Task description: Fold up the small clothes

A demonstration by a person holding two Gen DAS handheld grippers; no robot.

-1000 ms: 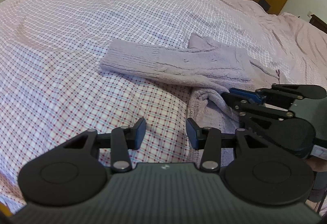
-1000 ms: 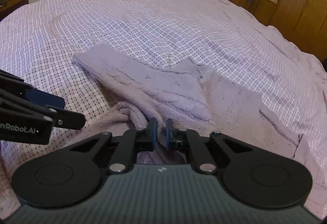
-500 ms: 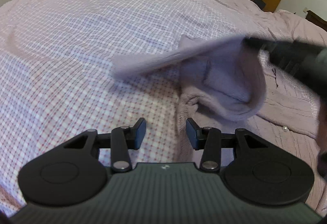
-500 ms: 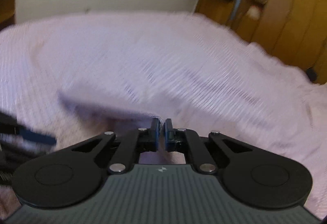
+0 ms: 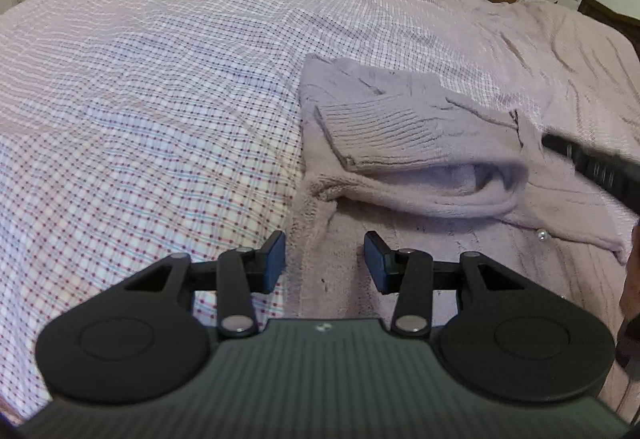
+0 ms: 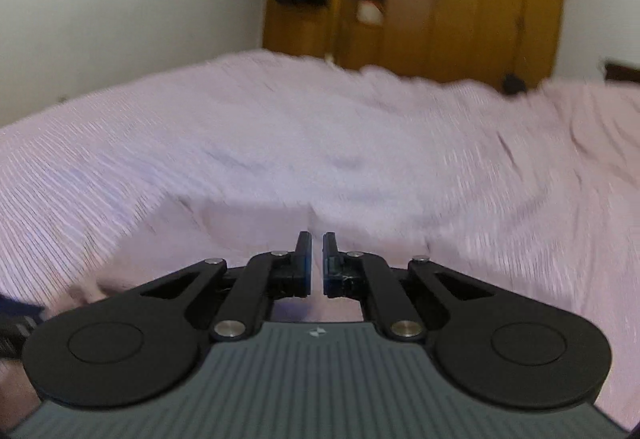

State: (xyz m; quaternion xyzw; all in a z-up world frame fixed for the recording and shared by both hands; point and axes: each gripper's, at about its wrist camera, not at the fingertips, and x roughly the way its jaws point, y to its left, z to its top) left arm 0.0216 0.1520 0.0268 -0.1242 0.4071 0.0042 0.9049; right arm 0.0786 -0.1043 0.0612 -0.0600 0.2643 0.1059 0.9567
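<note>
You are looking at a small lilac knitted cardigan [image 5: 420,159] lying on the right part of the bed [image 5: 160,99], close in. Its sleeve, with a ribbed cuff [image 5: 384,131], is lying folded across the body, the cuff pointing left. The fold is bulging open in a loose loop on the right. A pearly button [image 5: 542,235] is showing near the front edge.

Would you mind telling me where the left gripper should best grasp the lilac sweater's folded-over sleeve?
Probably at the sleeve's ribbed cuff, coming from the left gripper's near-left side: its free edge lies atop the sweater, raised and exposed.
</note>
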